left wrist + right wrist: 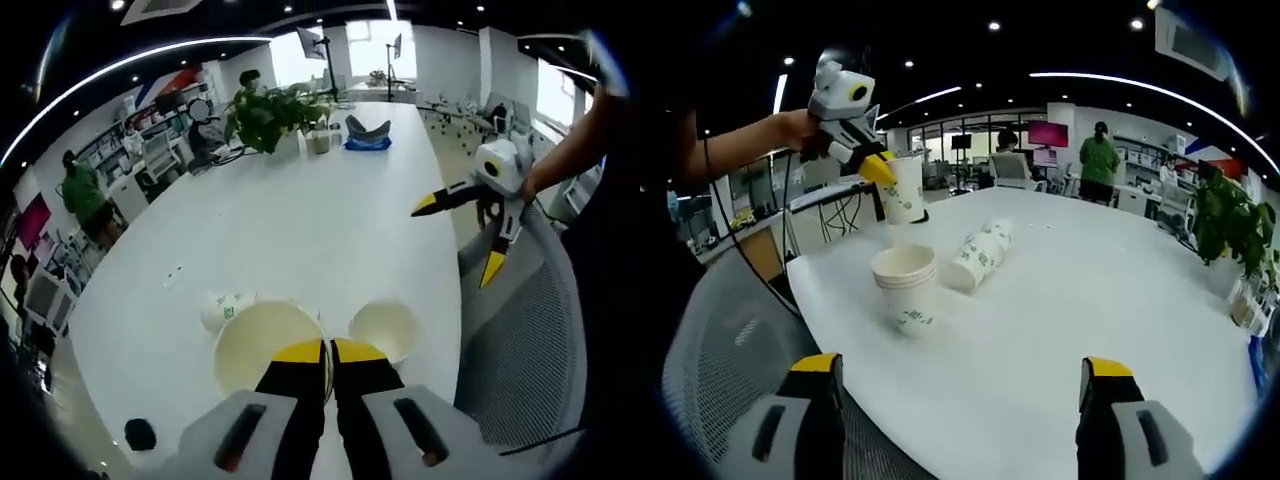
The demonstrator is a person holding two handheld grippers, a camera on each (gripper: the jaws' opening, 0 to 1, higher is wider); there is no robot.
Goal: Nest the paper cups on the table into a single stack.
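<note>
While the right gripper (958, 385) hung with its jaws spread wide and empty over the near edge of the table (1120, 300), a short stack (906, 288) of nested cups stood upright just beyond it. Next to that stack, a little farther in, more cups (978, 256) lay on their sides. Above the stack the left gripper (883, 170) held a cup (904, 188) in the air, jaws pinched on its rim, clear of the stack's top. From the left gripper's view, that cup's mouth (268, 344) sat against the closed jaws. At the far end stood a plant (272, 115).
</note>
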